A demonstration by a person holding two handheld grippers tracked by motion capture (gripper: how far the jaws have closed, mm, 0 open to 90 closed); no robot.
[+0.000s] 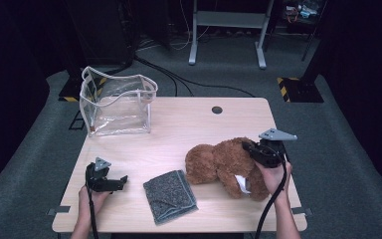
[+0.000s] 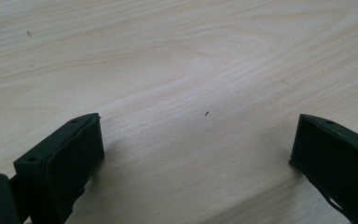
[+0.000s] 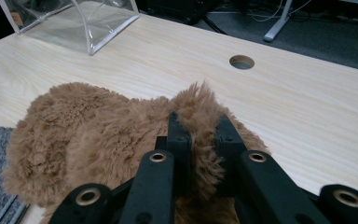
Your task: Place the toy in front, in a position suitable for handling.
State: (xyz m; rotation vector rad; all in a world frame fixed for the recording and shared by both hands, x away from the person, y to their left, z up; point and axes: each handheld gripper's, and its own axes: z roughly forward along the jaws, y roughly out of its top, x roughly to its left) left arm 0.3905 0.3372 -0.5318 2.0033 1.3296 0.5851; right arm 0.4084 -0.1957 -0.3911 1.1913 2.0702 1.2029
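Observation:
A brown plush teddy bear (image 1: 219,162) lies on the right half of the wooden table (image 1: 179,129), with a white tag by its lower side. My right gripper (image 1: 251,148) is shut on a tuft of the bear's fur (image 3: 200,112), which bulges up between the two black jaws in the right gripper view. A folded grey towel (image 1: 170,196) lies left of the bear near the front edge. My left gripper (image 1: 119,181) rests low over bare wood (image 2: 182,79) at the front left, its jaws wide open with nothing between them.
A clear plastic pouch with white trim (image 1: 115,102) stands open at the back left corner, and its corner shows as the clear pouch (image 3: 74,23) in the right gripper view. A round cable hole (image 1: 217,109) sits near the table's far edge. Dark floor and cables lie beyond.

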